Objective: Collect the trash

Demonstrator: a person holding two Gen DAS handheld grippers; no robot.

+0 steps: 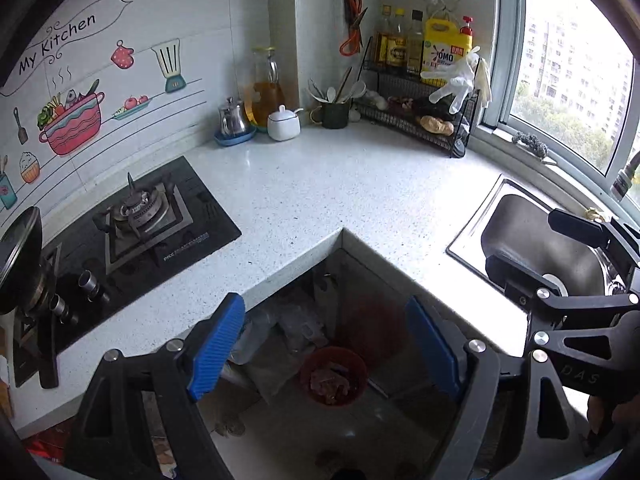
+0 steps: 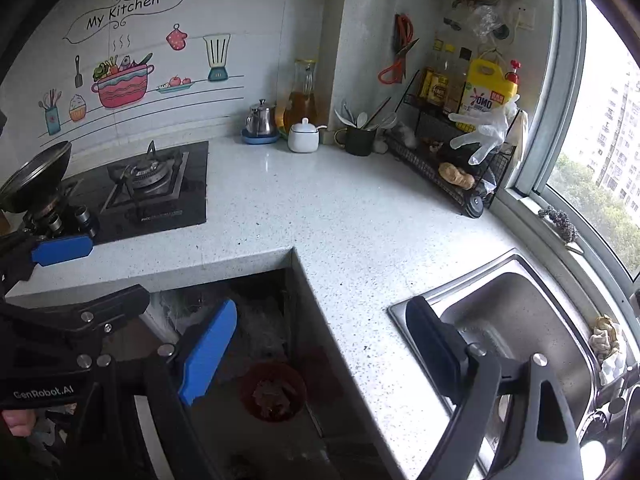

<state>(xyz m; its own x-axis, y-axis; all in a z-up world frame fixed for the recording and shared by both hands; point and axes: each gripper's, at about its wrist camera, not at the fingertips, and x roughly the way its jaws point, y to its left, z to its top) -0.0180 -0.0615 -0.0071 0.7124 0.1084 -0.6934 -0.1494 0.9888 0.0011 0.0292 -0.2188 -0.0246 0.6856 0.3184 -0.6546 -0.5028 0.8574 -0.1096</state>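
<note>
Left wrist view: the left gripper [image 1: 326, 344] hangs empty, jaws wide, directly above the red trash bin [image 1: 333, 376] on the floor in the counter's [image 1: 320, 184] inner corner. Right wrist view: the right gripper [image 2: 320, 348], also empty and spread, has the bin [image 2: 273, 392] below, nearer its left finger [image 2: 206, 354]

I see daylight flooding in from the window [image 1: 568, 92], blown out white there. The floor recess below the countertop [image 1: 340, 184] stays dim and soft, and fisheye bending darkens every corner.
</note>
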